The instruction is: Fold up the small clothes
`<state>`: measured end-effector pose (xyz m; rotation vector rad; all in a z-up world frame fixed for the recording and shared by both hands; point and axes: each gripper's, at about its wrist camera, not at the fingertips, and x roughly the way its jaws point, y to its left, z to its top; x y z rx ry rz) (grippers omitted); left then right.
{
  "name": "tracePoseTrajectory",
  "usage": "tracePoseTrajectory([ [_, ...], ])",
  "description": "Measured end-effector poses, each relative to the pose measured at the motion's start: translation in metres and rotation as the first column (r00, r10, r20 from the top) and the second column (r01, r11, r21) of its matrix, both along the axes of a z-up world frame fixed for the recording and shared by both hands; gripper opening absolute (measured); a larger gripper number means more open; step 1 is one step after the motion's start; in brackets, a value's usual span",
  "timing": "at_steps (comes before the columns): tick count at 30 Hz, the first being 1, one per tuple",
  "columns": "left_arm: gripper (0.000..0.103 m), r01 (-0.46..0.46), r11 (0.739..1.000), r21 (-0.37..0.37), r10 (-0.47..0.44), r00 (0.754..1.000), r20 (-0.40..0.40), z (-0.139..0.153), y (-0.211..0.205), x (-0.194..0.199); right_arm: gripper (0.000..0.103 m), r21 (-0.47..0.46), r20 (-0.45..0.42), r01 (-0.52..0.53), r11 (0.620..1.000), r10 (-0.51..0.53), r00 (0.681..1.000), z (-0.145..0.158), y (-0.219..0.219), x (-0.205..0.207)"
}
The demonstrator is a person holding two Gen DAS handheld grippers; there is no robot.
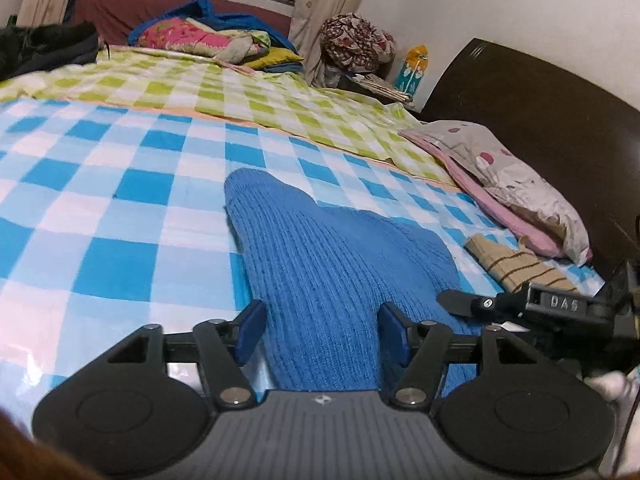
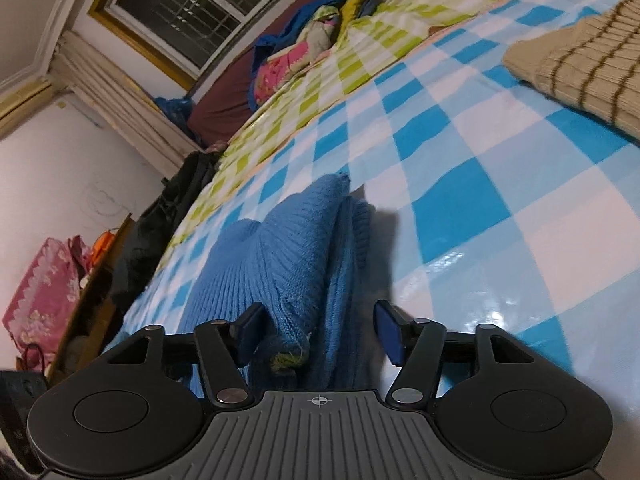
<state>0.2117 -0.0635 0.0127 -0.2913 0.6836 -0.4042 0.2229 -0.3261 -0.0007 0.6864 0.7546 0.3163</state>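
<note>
Blue ribbed knitwear, a small woollen garment (image 1: 320, 264), is laid on the bed's blue-and-white checked sheet (image 1: 120, 208), folded over on itself so that doubled layers are seen in the right wrist view (image 2: 280, 256). The left tool (image 1: 322, 332) is held low over the near end of this garment, its blue-padded fingers (image 1: 250, 330) spread apart on either side of the knit, with no pad pressing on the wool. The right tool (image 2: 316, 334) is likewise held with its jaws parted; the garment's folded edge lies between them, close to the left pad, but is not gripped. In the left wrist view the right tool's black body (image 1: 560, 308) is seen just beside the garment's right edge. A beige knitted piece with brown stripes (image 1: 516, 266) lies apart from the blue one, nearer the dark wooden headboard (image 1: 540, 120). A pale pillow with red spots (image 1: 512, 176) rests against that headboard. Beyond, a green-and-white checked sheet (image 1: 248, 92) is spread, with a heap of bright bedding (image 1: 208, 40) at its far edge.
</note>
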Motion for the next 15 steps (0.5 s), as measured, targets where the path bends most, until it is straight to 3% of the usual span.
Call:
tracePoseTrajectory([
  [6,0.077,0.021,1.0,-0.002,-0.021,1.0,-0.01,-0.005,-0.007,0.013,0.063,-0.009,0.002,-0.029,1.0,0.029,1.0,0.002,0.01,0.006],
  [10,0.075,0.029,1.0,0.007,-0.028,1.0,-0.013,-0.006,-0.01,0.011,0.049,0.017,-0.018,-0.021,1.0,0.022,1.0,0.0,0.018,0.006],
  [15,0.069,0.03,1.0,-0.003,-0.031,0.999,-0.027,-0.003,-0.001,-0.008,0.042,0.067,-0.052,-0.031,0.997,0.035,0.998,0.0,0.026,-0.008],
])
